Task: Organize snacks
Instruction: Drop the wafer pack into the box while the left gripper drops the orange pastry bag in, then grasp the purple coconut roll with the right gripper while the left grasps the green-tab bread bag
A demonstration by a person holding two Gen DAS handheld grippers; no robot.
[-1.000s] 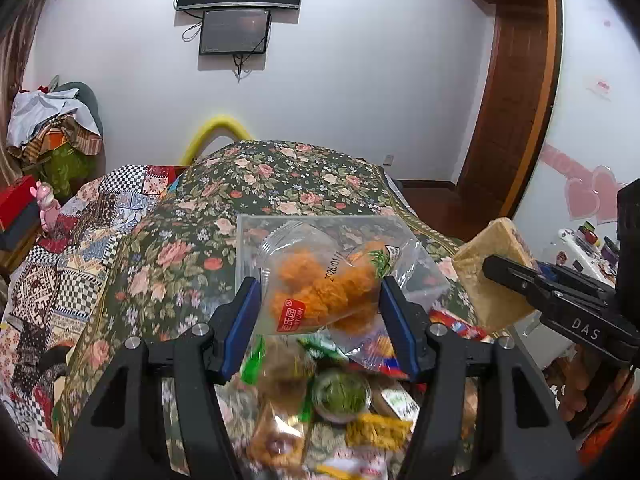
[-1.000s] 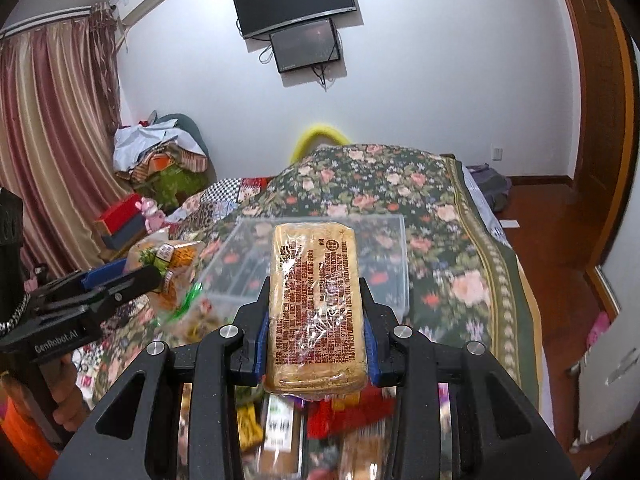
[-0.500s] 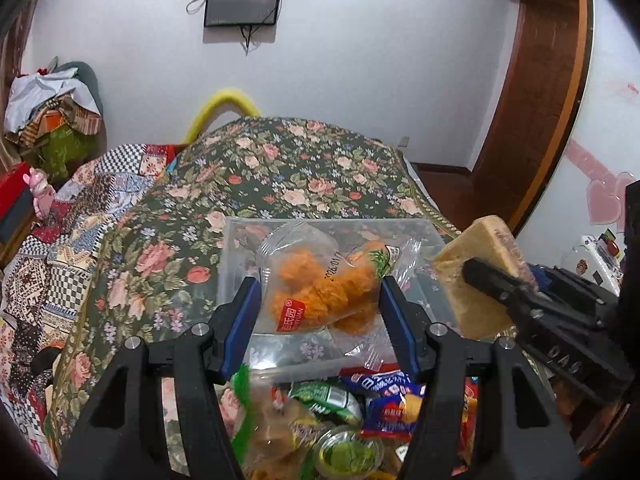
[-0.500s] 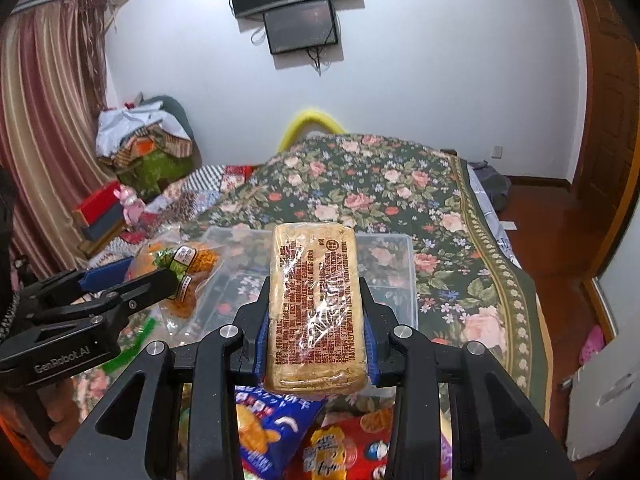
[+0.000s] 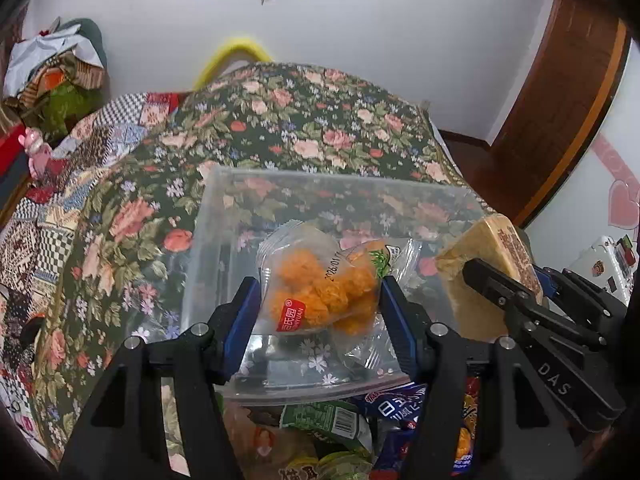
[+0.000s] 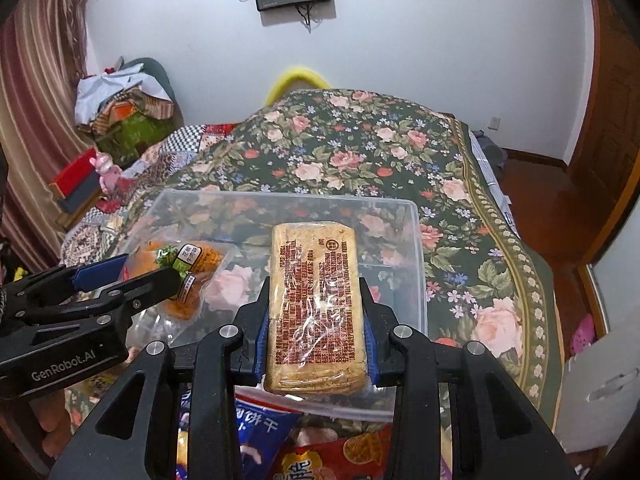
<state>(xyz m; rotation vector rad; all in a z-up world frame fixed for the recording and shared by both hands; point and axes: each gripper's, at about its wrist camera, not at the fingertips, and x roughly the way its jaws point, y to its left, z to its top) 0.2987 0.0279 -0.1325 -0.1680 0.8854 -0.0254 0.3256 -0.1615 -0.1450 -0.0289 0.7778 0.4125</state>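
Snacks: a bag of orange puffs [image 5: 320,292] pinched in the left gripper [image 5: 318,312] and a wrapped biscuit brick [image 6: 316,304] squeezed tight in the right gripper [image 6: 316,320], both held up over the clear box [image 5: 208,216] on the flowery bed [image 5: 304,128]. Might bump together, being side by side over one box. Could slip out early and land on the pile of snack packs [image 6: 256,428] in front, since the puff bag is soft and slippery.

orange snack bag [image 5: 320,292], floral bedspread [image 5: 304,128], seemingly tan biscuits [image 6: 316,308]
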